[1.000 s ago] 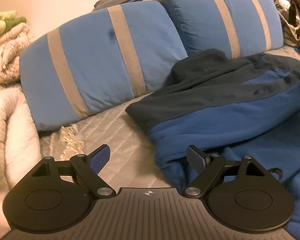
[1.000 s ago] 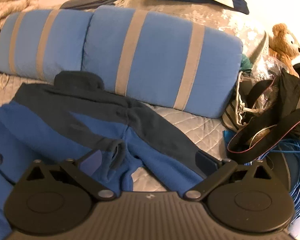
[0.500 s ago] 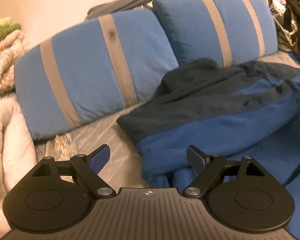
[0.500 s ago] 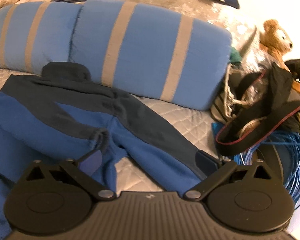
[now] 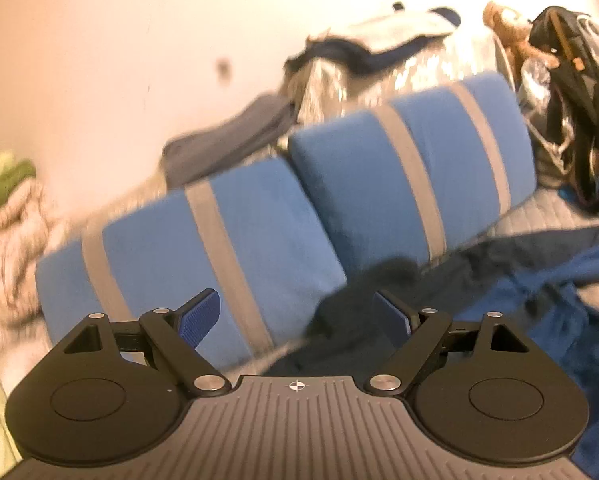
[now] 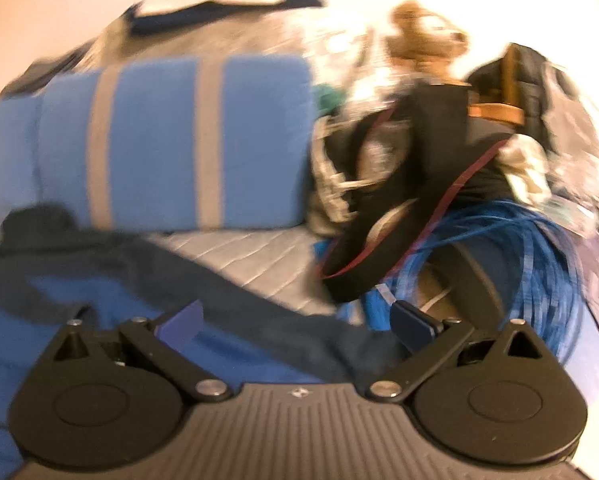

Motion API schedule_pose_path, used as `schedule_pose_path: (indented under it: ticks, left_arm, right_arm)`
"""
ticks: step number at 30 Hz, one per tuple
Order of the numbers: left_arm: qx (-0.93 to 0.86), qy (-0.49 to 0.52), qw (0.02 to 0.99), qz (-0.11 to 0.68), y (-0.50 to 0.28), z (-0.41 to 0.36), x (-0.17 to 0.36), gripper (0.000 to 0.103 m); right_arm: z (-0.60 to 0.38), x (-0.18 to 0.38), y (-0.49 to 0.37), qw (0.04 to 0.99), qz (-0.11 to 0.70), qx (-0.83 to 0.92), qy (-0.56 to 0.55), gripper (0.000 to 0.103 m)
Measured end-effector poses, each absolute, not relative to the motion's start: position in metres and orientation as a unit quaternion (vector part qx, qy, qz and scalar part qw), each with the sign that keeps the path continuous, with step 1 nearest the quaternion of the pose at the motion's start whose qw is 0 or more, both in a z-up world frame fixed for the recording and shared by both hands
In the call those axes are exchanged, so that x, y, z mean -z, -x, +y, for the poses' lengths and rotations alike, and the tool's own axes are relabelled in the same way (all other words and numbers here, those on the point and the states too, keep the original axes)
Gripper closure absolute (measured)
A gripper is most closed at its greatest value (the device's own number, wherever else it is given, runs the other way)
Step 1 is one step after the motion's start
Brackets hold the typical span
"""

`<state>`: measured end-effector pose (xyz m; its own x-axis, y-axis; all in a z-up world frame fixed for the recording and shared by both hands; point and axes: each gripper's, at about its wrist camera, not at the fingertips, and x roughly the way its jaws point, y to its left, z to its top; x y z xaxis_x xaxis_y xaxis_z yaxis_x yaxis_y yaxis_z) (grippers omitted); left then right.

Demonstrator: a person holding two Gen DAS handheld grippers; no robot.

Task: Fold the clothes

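**Q:** Left wrist view. What is shown?

**A:** The left hand-held gripper stands wide apart, holding nothing. Beyond it two striped blue pillows lean against the wall. The fleece jacket, dark navy over bright blue, lies spread on the quilted bed cover to the right, its dark collar end nearest the pillows. The frame is blurred, so the distance between jaws and cloth cannot be judged. The spread jaws suggest readiness for a grasp, not a hold.

**Q:** Right wrist view?

**A:** The right hand-held gripper is likewise wide and empty. The jacket occupies the lower left, one sleeve running under the jaws toward the right finger. No contact is discernible. To the right sit a coil of blue cable, a black strap and a teddy bear, all apart from the garment.

**Q:** Why this arrangement?

**A:** Probably each gripper faces its own side of the garment. The fold itself does not appear begun.
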<state>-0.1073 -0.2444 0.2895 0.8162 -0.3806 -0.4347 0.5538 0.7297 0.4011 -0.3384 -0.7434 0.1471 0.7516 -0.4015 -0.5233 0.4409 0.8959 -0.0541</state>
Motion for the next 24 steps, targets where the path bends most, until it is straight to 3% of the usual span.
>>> schedule_pose_path:
  ticks: [11,18,24]
  left_arm:
    - [0.269,-0.236,0.926,0.118,0.101,-0.295,-0.354,0.019]
    - [0.300,-0.169,0.932,0.116,0.120,-0.302,-0.328,0.019]
    - [0.325,-0.153,0.922,0.145,0.136,-0.309,-0.269,0.019]
  right_arm:
    - [-0.835,-0.173,0.392,0.930,0.175,0.311,-0.086,0.000]
    - [-0.868,-0.182,0.434,0.920,0.145,0.347,-0.110,0.000]
    - [-0.870,-0.139,0.460,0.919,0.167,0.339,-0.115,0.001]
